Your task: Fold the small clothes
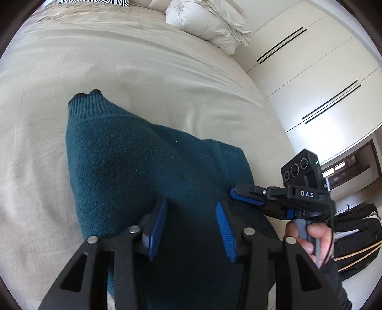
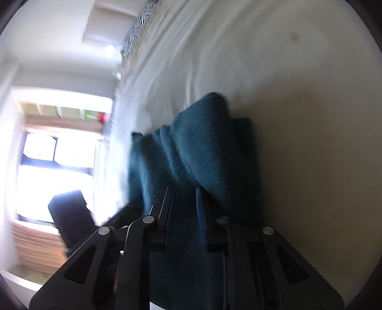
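A dark teal knit sweater (image 1: pixel 133 162) lies on the cream bed sheet (image 1: pixel 119 62), its ribbed cuff or hem pointing away. My left gripper (image 1: pixel 191 214) hovers just above the sweater's near part, its blue pads apart and nothing between them. My right gripper (image 1: pixel 241 195) shows at the sweater's right edge, held by a hand (image 1: pixel 310 236), with its blue fingers close together. In the blurred right wrist view the right gripper (image 2: pixel 185 198) has teal sweater fabric (image 2: pixel 191 143) between its narrow-set fingers, and the fabric rises in folds ahead.
A white duvet or pillow pile (image 1: pixel 210 21) sits at the far end of the bed. White wardrobe doors (image 1: pixel 310 78) stand to the right. A black bag (image 1: pixel 358 233) lies on the floor at right. A bright window (image 2: pixel 55 155) and a dark chair (image 2: pixel 71 214) appear left.
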{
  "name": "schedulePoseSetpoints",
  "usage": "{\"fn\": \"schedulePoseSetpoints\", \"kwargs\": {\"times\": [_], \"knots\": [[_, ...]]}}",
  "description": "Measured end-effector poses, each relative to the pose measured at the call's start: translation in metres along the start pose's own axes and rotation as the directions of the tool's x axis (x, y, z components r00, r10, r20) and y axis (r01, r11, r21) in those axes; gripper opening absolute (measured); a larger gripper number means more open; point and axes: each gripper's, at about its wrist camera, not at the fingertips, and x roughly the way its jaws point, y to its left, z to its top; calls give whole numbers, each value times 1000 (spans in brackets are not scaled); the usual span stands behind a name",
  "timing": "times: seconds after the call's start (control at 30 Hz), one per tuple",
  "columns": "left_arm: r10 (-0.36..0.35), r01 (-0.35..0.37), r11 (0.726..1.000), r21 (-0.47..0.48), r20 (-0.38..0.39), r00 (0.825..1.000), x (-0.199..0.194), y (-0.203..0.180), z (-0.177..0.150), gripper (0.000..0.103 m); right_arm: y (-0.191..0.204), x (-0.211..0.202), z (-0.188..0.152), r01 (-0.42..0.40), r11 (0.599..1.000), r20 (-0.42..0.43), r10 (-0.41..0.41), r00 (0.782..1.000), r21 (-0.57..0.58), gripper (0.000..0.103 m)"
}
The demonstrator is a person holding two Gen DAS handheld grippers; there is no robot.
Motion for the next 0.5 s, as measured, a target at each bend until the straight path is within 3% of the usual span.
{"fn": "schedulePoseSetpoints", "kwargs": {"times": [0.13,0.3,0.4,0.5], "knots": [[19,-19,999,28,2,1000,2,2,-4,43,-10,-7,0,-43,999,26,43,999,4,12],[50,-50,998,23,25,998,-21,-6,-13,43,15,-30,-18,51,998,70,-47,996,-47,17],[53,-57,997,57,72,996,-48,-20,-34,47,42,-40,-38,5,993,43,0,999,-121,17],[58,-60,997,50,45,997,-51,-20,-60,48,56,-36,-63,-19,982,-17,16,1000,-189,17]]}}
